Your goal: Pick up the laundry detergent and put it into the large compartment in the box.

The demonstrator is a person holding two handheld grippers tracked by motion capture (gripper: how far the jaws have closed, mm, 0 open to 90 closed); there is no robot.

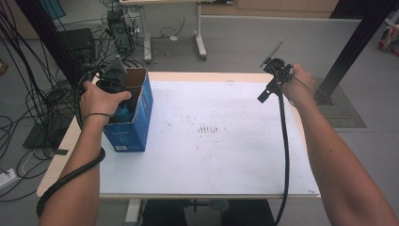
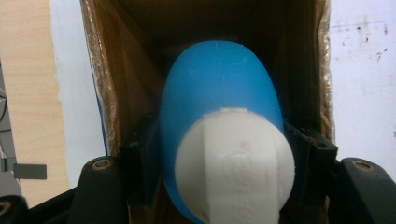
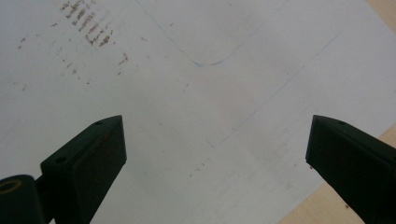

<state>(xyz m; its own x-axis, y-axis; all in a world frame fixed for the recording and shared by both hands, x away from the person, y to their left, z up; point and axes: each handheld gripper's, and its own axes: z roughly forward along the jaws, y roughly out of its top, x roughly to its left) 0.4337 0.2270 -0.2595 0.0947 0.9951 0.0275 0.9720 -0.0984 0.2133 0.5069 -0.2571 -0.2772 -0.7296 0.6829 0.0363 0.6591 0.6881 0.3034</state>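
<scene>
The left gripper (image 2: 224,158) reaches down into the open blue cardboard box (image 1: 139,120) at the table's left edge, its jaws closed against both sides of a blue bottle (image 2: 219,88) with a white cap (image 2: 236,168) (the bottle sits inside the box, cap towards the camera). The right gripper (image 3: 215,154) hangs above the white sheet (image 3: 187,116) near the table's far right, its jaws spread wide with nothing between them
</scene>
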